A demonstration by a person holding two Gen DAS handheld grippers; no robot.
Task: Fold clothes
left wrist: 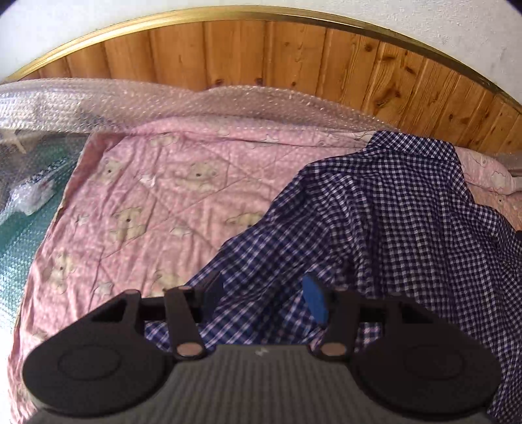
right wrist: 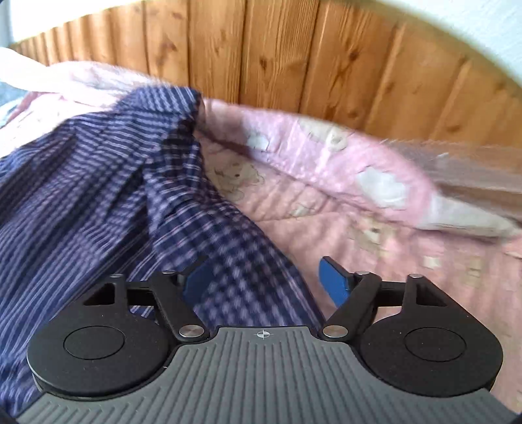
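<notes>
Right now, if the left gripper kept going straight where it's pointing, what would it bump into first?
Most likely the checked shirt. The left gripper points down at its crumpled cloth, with open jaws and nothing else in between. Depth is hard to judge.

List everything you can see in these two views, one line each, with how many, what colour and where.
checked shirt: one, navy and white, lying crumpled on the quilt, part of it between both sets of jaws
quilt: one, pink with pale bear and cloud prints, spread over the bed
bubble wrap: one sheet, clear, along the far edge of the quilt and down its left side
wood panelling: one wall section, orange-brown pine boards, behind the bed
trim: one strip, gold, topping the panelling
upper wall: white, above the trim
left gripper: one, black with blue pads, jaws open over the shirt
right gripper: one, same colours, jaws open, shirt edge between them
</notes>
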